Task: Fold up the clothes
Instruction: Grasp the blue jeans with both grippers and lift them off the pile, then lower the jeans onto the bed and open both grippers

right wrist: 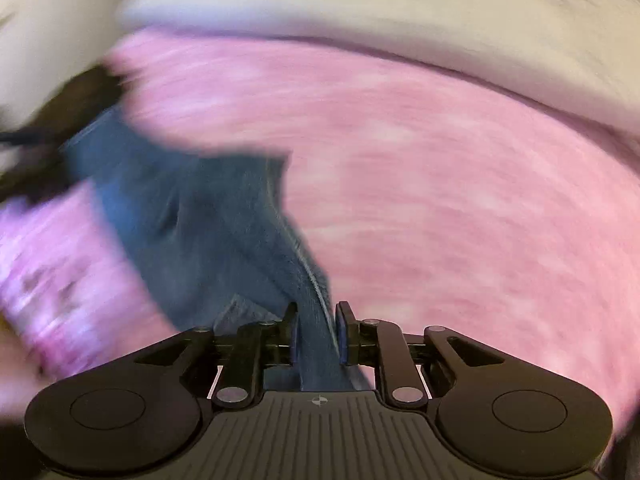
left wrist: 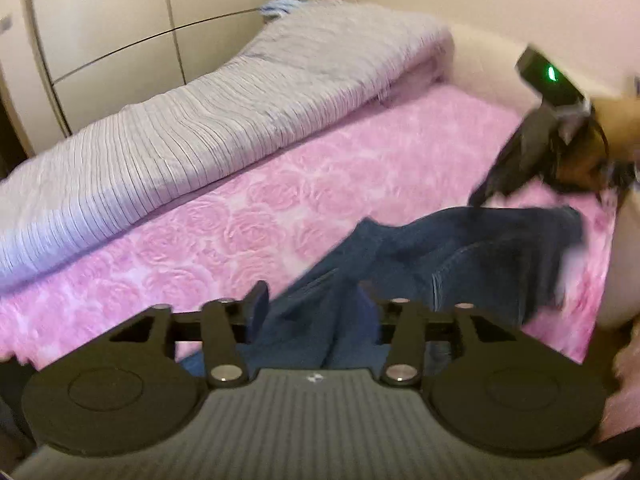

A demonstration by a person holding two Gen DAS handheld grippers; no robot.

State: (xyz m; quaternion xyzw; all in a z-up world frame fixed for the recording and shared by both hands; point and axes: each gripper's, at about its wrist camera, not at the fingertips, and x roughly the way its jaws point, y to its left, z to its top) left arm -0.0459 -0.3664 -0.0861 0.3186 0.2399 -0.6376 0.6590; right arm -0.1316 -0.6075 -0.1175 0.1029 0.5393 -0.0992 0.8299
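1. The blue jeans lie bunched on the pink bed, running long from one gripper to the other.
2. The left gripper is spread wide, with jeans between its fingers but not squeezed.
3. The right gripper pinches a fold of jeans, so it is nearer to pulling.

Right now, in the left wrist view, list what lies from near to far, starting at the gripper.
Left gripper → blue jeans → pink rose-patterned bedspread → striped grey-lilac duvet → cream wardrobe doors.
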